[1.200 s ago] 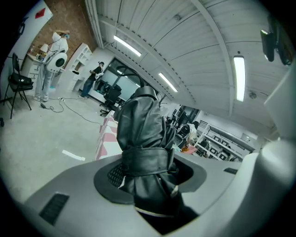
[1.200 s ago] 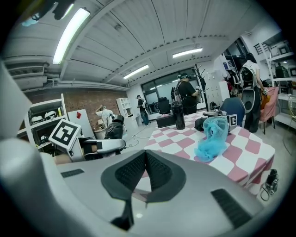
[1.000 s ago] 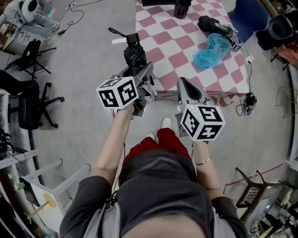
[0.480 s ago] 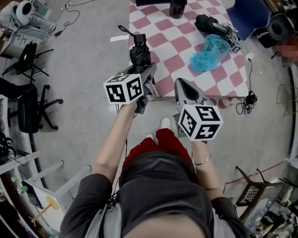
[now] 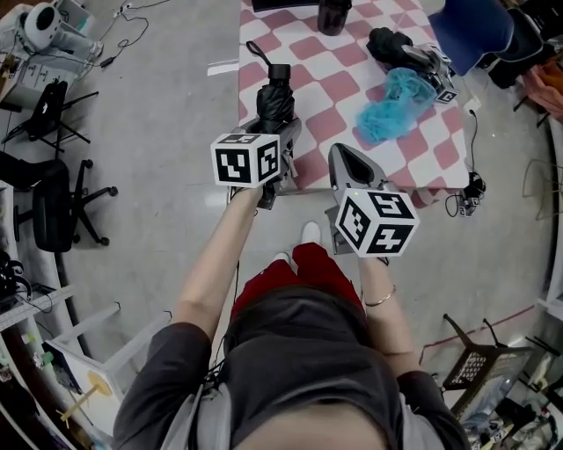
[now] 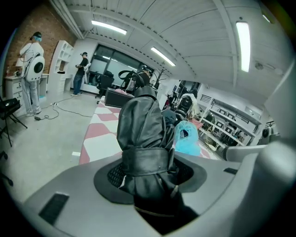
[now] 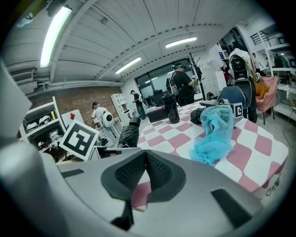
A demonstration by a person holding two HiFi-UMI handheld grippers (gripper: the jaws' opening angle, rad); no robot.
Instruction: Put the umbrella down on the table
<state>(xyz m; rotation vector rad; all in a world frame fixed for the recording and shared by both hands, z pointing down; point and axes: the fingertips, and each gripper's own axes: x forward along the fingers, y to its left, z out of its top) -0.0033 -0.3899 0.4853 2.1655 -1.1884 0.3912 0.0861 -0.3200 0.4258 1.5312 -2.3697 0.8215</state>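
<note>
Grey concrete floor, strip-lit lab, and ahead of me a table under a pink-and-white check cloth.

Left gripper: jaws clamped on the folded black umbrella. The pads sit on either side of the bundle at its wrap strap. Only the left gripper view shows that grip. From the head view my left marker cube covers the pads.

Right gripper: jaws together, pads meeting in a line, nothing between them. Check cloth shows through the slit lower down. It points at the table's near edge, just right of the left gripper.

Umbrella position comes from the head view, not the left gripper view. It is over the near left corner of the table, pointing away from me, with its carry loop at the far end. The right gripper view gives it side-on, tilted up beside the left cube. No view shows whether it touches the cloth.

Further out on the cloth there is a teal mesh bundle right of centre, well apart from the umbrella. A black bundle sits just behind it, and a dark bottle is at the far edge.

Head view only: an office chair on the floor to the left. Gripper views only: people standing at the back of the room.
</note>
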